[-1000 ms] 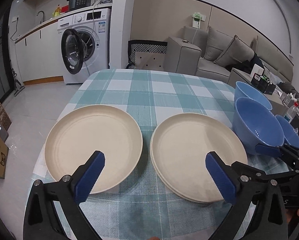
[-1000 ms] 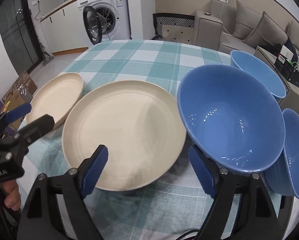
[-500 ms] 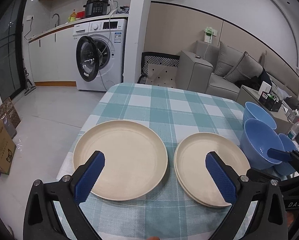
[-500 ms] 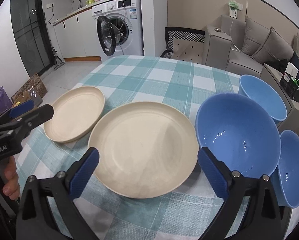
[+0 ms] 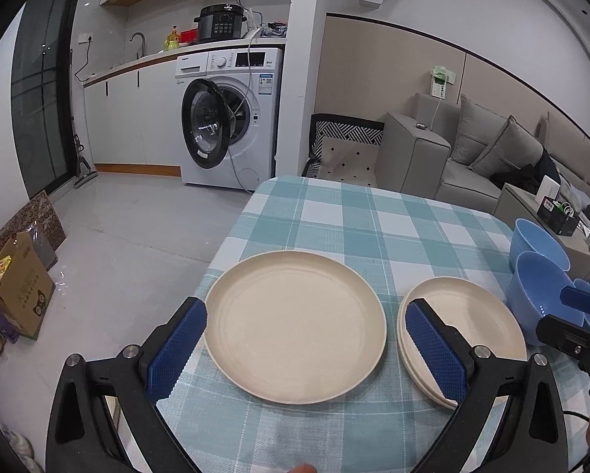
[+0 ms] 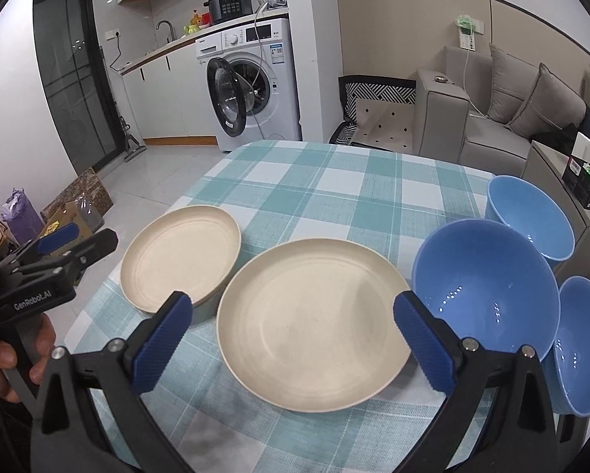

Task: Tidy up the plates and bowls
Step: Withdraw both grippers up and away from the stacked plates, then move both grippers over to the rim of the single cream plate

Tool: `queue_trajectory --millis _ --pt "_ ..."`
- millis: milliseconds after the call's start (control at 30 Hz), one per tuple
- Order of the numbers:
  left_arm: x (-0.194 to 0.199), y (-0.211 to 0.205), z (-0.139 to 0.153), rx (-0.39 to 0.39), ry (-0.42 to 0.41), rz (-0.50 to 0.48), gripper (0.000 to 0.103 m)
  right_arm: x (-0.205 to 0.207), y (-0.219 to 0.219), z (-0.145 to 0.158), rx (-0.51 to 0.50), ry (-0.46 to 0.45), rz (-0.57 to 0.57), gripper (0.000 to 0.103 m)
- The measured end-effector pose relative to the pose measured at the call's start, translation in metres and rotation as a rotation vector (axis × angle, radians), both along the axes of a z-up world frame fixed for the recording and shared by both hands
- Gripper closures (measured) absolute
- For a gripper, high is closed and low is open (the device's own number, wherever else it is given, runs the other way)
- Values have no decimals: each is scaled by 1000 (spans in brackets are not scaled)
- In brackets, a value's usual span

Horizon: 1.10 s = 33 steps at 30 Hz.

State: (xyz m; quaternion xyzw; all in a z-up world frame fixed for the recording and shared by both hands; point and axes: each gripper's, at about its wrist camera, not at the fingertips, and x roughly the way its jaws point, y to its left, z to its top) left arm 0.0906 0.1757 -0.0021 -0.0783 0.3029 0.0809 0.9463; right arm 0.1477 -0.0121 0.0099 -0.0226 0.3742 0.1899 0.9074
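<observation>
Cream plates sit on the checked tablecloth [image 6: 295,185]: a single plate [image 5: 295,325] left, a stack [image 6: 314,325] beside three blue bowls [image 6: 488,289], perhaps touching. Left gripper [image 5: 307,349] spread, empty; right gripper [image 6: 291,335] opening, empty.

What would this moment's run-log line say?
left gripper: open, empty | right gripper: jaws opening, empty | cream round plates: tabled | blue plastic bowls: tabled

Even indoor light from overhead fills my view. Everything looks sharp, though the fisheye bends walls and blackens the corners. Small glints dot the blue bowl [image 6: 488,295]; soft shadows sit under my fingers [image 6: 165,339].
</observation>
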Motion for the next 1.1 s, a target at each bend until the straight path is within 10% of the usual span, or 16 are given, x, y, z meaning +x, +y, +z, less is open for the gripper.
queue_trajectory --millis 1100 --pt "23 60 -54 -71 126 150 0 57 74 -21 21 103 115 0"
